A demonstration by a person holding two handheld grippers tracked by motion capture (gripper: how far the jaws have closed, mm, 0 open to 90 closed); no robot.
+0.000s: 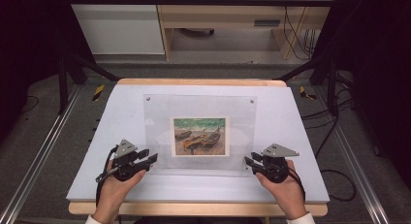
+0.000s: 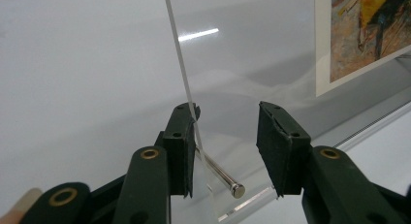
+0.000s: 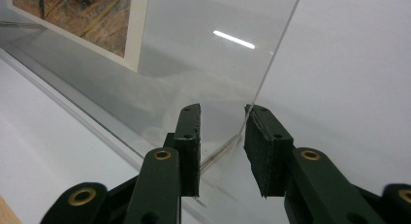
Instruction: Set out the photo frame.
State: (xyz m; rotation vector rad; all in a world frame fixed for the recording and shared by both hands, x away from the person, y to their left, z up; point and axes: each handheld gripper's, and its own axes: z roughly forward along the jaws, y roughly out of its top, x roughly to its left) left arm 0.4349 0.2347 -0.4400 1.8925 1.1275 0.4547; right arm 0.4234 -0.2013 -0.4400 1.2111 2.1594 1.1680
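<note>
**Jaws at both lower corners of the acrylic frame**

Jaws of my left gripper [image 2: 228, 136] stand apart, released. The edge of the clear acrylic panel [image 2: 242, 64] passes just beside the left jaw and seems to touch its tip, while the other jaw is well apart from it. Between the jaws, low down, a small metal pin [image 2: 224, 177] sticks out of the panel corner toward the camera. I am not gripping the pin or the panel.

Jaws of my right gripper [image 3: 222, 136] are closer together, but a gap remains between them, so they are also released. The side edge of the panel runs down into this gap and comes near the right jaw; I cannot tell if it touches.

Seen from the high view, my left gripper [image 1: 151, 158] is at the lower left corner of the acrylic frame [image 1: 160, 117] and my right gripper [image 1: 248, 161] is at the lower right corner. Each hand holds its gripper from below.

The frame lies on the white sheet [image 1: 291, 136] that covers the counter [image 1: 194, 82], about in the middle. Inside the frame is a small picture of boats [image 1: 200, 136] with a white border. Two small fasteners show at the upper corners of the frame.
</note>
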